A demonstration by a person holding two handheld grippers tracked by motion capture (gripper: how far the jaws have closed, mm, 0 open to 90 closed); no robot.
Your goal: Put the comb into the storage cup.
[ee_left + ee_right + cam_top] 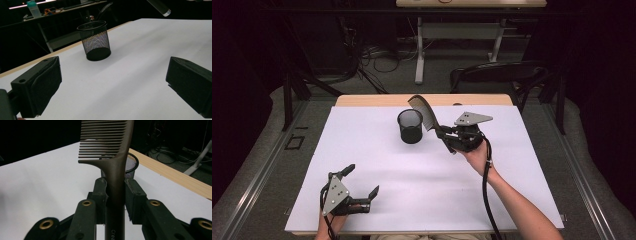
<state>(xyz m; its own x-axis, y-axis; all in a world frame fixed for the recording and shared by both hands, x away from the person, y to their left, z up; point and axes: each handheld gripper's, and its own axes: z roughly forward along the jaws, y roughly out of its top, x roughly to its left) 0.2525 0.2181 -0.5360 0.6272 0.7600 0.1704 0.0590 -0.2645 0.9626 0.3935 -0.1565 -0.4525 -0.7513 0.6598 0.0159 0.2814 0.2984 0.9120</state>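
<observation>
A dark comb (424, 112) (110, 152) is clamped by its handle in my right gripper (443, 136) (115, 195), which is shut on it. The comb's teeth point up and left, its tip just right of and above the rim of a black mesh cup (410, 126) (95, 40) (131, 165) standing upright on the white table cover (422, 175). My left gripper (361, 181) (112, 82) rests near the table's front left corner, open, with nothing between its pads. It looks toward the cup across bare cover.
The wooden table edge (377, 100) runs along the far side. A black chair (497, 75) stands behind the table at the right. A desk with cables (377, 55) on the floor lies farther back. In the left gripper view the comb's handle end (160, 7) shows at the top.
</observation>
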